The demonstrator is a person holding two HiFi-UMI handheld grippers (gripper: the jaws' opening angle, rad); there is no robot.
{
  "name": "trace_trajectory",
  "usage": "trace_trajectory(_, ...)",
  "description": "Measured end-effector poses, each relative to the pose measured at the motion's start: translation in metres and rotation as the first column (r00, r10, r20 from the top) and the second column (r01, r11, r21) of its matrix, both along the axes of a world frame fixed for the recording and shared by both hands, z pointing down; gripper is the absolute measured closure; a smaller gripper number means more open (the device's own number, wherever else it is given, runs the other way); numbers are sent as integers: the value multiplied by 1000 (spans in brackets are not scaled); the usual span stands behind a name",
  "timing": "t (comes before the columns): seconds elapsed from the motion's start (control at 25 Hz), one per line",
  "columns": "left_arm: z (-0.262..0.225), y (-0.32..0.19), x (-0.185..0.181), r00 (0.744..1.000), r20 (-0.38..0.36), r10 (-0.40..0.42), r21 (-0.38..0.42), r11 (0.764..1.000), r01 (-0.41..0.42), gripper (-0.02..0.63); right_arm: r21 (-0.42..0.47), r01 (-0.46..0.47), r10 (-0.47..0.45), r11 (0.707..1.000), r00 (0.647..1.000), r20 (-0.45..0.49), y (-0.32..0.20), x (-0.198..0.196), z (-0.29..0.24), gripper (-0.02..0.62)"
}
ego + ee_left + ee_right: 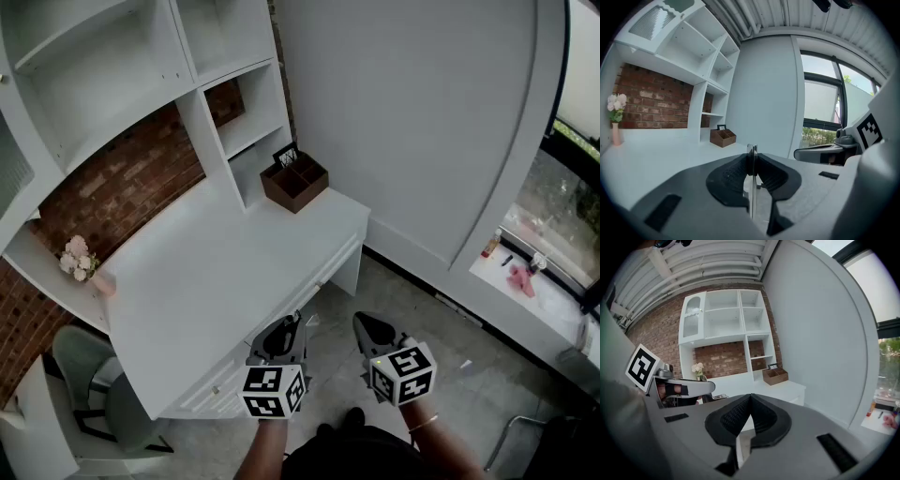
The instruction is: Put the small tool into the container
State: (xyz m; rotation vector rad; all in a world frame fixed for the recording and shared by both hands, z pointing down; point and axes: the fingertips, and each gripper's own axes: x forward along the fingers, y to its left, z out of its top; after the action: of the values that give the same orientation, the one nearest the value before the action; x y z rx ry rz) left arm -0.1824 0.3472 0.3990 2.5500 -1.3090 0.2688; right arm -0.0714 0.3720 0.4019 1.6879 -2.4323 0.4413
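A brown wooden container [294, 183] with compartments stands at the far end of the white desk [216, 272], against the shelf unit. It also shows in the left gripper view [723, 137] and the right gripper view [775, 376]. My left gripper [284, 330] is held off the desk's near edge, over the floor. In its own view the left gripper [752, 165] is shut on the small tool [752, 151], a thin flat silver strip that stands upright between the pads. My right gripper [368, 325] hangs beside it, and the right gripper [750, 397] is shut with nothing in it.
White shelves [225, 103] rise behind the desk in front of a brick wall. A pink vase of flowers [77, 258] sits at the desk's left end. A grey chair [94, 384] stands at the lower left. Drawers [309, 286] line the desk front. A window sill [520, 272] with small items is at the right.
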Motion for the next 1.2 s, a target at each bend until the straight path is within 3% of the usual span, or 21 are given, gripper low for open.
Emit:
trace_trajectory(0.36, 4, -2, 11, 1000, 10, 0, -8, 1000, 0, 531, 17, -10, 10, 1000, 1000, 14, -1, 17, -1, 591)
trace_trajectory(0.88, -7, -15, 43, 1000, 9, -22, 32, 999, 21, 531, 5, -28, 28, 1000, 999, 45, -2, 73, 6, 591)
trace_trajectory(1.2, -8, -50, 57, 999, 35, -18, 32, 999, 16, 531, 7, -28, 27, 1000, 996, 80, -35, 86, 5, 591)
